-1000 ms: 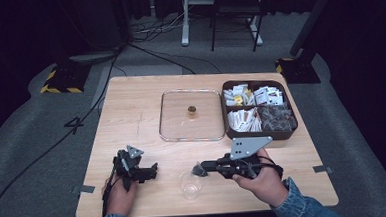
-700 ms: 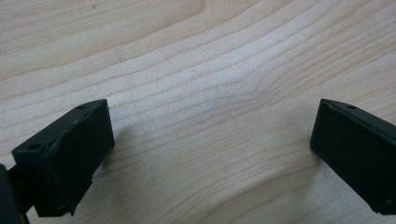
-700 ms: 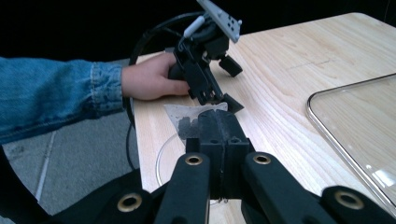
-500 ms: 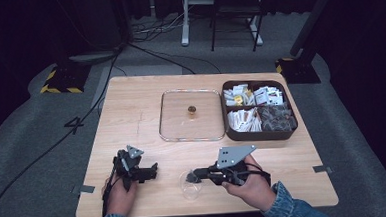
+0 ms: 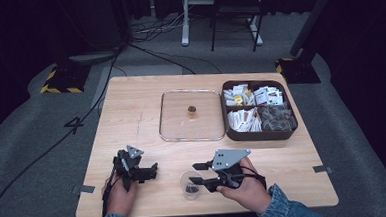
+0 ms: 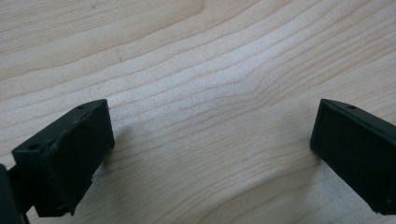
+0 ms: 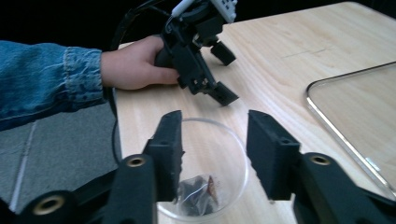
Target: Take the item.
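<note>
Landmark: I place everything against the clear plastic cup (image 5: 191, 184) standing at the near edge of the desk (image 5: 131, 116).
Cup contents: a small dark packet in clear wrap (image 7: 198, 192) lies on the bottom of the cup; I can't read what it is.
Right hand-held gripper (image 5: 198, 173): its jaws have just been opening and now stand spread, one over the cup's rim and one beside it, in the right gripper view. Nothing is pinched between them.
What changed: a second ago this gripper was pressed together with a dark item at its tip beside the cup; now it sits lower at the cup mouth and the packet rests inside.
My reading: I take the drop into the cup as done, so pulling back from the cup looks like the next move.
Left hand-held gripper (image 5: 143, 170): parked well to the left of the cup, jaws spread over bare wood, holding nothing; it hasn't shifted.
Behind the cup: a clear square lid with a small knob (image 5: 192, 114), and right of it a brown compartment box of sachets (image 5: 258, 110).
</note>
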`<state>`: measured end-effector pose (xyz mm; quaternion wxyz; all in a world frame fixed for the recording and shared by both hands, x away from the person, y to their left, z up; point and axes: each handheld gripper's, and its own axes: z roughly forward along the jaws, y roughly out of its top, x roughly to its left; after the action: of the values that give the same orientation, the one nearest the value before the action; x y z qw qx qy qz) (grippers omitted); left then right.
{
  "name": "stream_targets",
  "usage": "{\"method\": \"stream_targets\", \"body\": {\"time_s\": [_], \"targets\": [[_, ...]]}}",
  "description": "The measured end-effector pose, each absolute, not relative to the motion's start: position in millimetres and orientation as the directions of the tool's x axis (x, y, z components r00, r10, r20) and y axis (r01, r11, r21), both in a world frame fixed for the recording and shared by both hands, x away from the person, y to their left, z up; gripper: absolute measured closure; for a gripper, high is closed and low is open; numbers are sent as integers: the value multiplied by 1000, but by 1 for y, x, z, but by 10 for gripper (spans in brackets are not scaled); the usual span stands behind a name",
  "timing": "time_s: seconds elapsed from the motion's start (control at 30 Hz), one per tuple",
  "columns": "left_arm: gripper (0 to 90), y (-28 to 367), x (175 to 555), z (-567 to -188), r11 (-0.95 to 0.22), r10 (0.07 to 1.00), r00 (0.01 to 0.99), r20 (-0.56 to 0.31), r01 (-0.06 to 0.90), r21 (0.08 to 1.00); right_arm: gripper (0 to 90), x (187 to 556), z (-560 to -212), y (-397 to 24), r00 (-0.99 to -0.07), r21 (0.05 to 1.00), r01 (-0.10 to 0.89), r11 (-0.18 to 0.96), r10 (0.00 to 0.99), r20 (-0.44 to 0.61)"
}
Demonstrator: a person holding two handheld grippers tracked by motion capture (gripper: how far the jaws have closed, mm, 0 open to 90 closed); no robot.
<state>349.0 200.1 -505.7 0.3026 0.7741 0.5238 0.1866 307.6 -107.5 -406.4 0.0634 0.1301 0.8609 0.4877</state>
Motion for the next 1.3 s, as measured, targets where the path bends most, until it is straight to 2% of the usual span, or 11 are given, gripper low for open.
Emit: {"method": "stream_targets", "body": {"time_s": [0.1, 0.43, 0.83, 1.1, 1.3], "targets": [[0, 200, 349, -506, -268, 924, 381, -29, 698, 664, 487, 310, -406, -108, -955, 857, 164, 488, 297, 14], [0, 200, 349, -506, -265, 924, 380, -31, 699, 664, 424, 317, -393, -123, -940, 876, 190, 443, 339, 33], [0, 200, 349, -506, -268, 925, 380, -26, 699, 663, 355, 324, -371, -171, -912, 883, 202, 424, 411, 11], [0, 200, 349, -506, -266, 925, 378, -27, 699, 664, 291, 330, -371, -205, -892, 858, 246, 450, 452, 18], [0, 200, 349, -506, -267, 925, 380, -28, 698, 665, 267, 334, -372, -228, -862, 862, 271, 429, 506, 19]]}}
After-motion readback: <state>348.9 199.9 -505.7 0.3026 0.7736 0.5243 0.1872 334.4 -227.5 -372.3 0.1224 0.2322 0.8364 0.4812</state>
